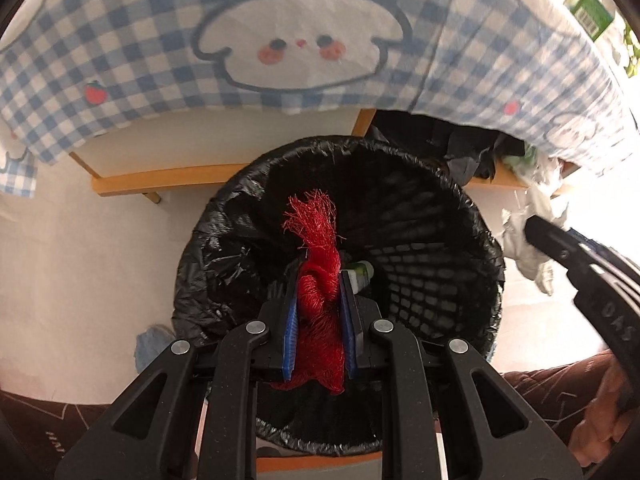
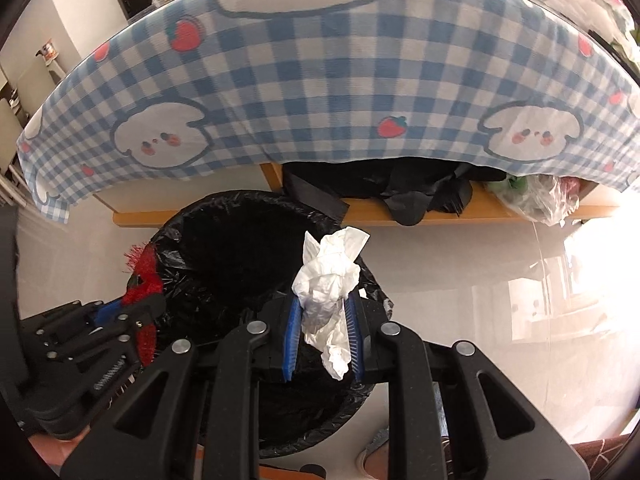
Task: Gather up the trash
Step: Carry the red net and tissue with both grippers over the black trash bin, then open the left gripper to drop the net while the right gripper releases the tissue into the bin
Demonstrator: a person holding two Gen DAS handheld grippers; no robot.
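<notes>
Red mesh netting (image 1: pixel 318 300) is pinched in the nearly closed jaws of the left gripper (image 1: pixel 319 280), directly over the black-lined bin (image 1: pixel 440 280). Crumpled white tissue (image 2: pixel 326 280) is clamped by the fully closed right gripper (image 2: pixel 324 300), above the bin's rim. Both are judged light, soft and prone to snagging on the pads; mid-bunch holds suit. A checked tablecloth (image 2: pixel 320 80) overhangs the surface close behind; a green carton (image 1: pixel 588 12) sits on top.
</notes>
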